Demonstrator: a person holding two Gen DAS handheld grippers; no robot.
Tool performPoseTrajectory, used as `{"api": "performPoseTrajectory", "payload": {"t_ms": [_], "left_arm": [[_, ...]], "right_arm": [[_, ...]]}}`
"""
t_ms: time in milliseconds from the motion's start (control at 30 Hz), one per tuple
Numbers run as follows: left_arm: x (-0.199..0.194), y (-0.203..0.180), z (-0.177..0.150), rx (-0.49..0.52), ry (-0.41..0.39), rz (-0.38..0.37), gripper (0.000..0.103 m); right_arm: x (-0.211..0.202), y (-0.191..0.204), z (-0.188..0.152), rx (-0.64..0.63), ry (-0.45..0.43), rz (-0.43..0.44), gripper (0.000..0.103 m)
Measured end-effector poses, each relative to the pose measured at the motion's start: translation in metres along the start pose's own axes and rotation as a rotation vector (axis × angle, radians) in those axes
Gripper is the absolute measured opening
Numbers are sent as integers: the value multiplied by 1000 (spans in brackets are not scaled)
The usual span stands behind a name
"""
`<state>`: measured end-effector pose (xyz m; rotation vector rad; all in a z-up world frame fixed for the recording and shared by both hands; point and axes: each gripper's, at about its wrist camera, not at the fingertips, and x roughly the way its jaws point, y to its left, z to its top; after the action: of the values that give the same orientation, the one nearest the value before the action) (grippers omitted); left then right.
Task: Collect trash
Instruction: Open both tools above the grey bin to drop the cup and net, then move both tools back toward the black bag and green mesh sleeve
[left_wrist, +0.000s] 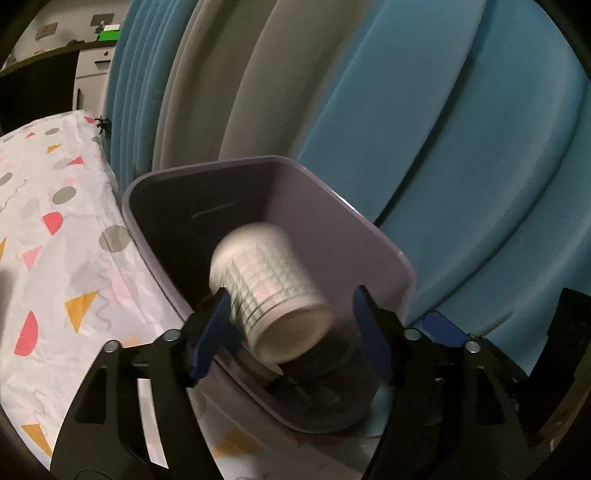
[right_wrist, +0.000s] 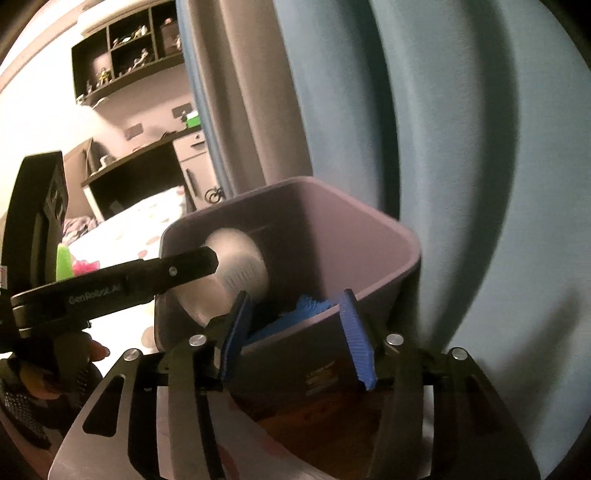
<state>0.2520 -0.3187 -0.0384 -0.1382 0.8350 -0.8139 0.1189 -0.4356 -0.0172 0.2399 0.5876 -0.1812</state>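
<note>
Your left gripper (left_wrist: 291, 314) is spread, paper cup (left_wrist: 269, 291) loose over bin (left_wrist: 369, 240) — could bounce out. Right gripper (right_wrist: 295, 332) spread too, w/ nothing held.

So the main surface here is a bed (left_wrist: 55, 229) with a white cover printed all over in grey dots, pink half-circles and orange triangles, plus some squiggly lines. From the left wrist cam it fills everything from about 8 to 10 o'clock. A purple bin (left_wrist: 384, 258) sits right at the bed's edge, tipped over toward the camera; can't tell if it's resting on the cover or just held against it. From the right wrist cam, some crumpled stuff lies on the bed at around 9 o'clock: something lime green (right_wrist: 63, 263) and a pink bit (right_wrist: 86, 266) just beside it. Too blurry to say what they are.
</note>
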Motion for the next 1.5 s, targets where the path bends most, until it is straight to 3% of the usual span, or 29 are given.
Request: {"api": "performPoseTrajectory", "payload": {"t_ms": [267, 500, 633, 833, 1500], "left_arm": [[-30, 1, -4, 1, -54, 45, 91], [-83, 13, -23, 4, -141, 188, 97], [-110, 27, -35, -36, -168, 244, 97], [-146, 53, -53, -89, -196, 344, 97], [-243, 142, -90, -209, -302, 588, 97]], "right_arm": [[-15, 2, 2, 6, -49, 6, 54], [-31, 8, -1, 25, -98, 13, 73], [-34, 16, -2, 29, -112, 13, 82], [-40, 34, -3, 14, -122, 35, 85], [-26, 134, -14, -99, -70, 169, 86]]}}
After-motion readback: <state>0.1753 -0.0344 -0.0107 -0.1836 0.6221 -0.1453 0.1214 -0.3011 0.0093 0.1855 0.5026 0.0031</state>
